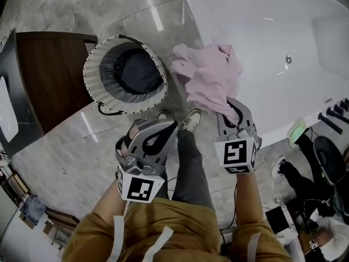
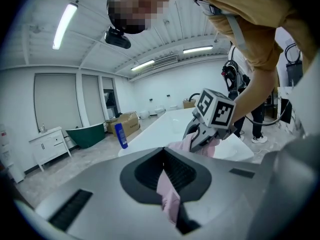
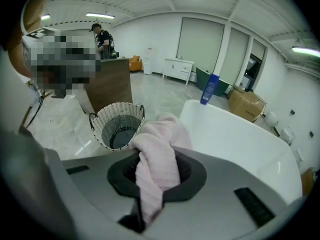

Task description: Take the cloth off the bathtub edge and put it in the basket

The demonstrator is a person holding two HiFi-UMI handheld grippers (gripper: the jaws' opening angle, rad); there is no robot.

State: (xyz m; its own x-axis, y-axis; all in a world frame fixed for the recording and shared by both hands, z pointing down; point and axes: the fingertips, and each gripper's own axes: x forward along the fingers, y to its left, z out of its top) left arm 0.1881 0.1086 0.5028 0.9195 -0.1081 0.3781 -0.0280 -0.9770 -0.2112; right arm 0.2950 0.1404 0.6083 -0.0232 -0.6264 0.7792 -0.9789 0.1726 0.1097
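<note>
Reference item: blue bottle (image 3: pixel 210 89), upright. Cardboard box (image 3: pixel 246 104) sits on the floor just right of the bottle. Dark green tub (image 2: pixel 92 134) lies close beside the bottle. White cabinet (image 3: pixel 177 66) stands left of it, by the far wall. Wooden counter (image 3: pixel 112 86) stands well left of it, with a person (image 3: pixel 102 34) behind. Marble floor (image 1: pixel 65 157) is grey.

Soft matt cloth (image 1: pixel 210 78), glossy bathtub (image 1: pixel 283 31)

1. No words, brands or numbers legible in any view.
2. Black-and-white square code markers (image 1: pixel 140 190) on white cubes of left gripper (image 1: pixel 163 127) and right gripper (image 1: pixel 235 113): patterns only, no characters.
3. Brown cardboard box (image 3: pixel 246 104): dark print, too small to read.
</note>
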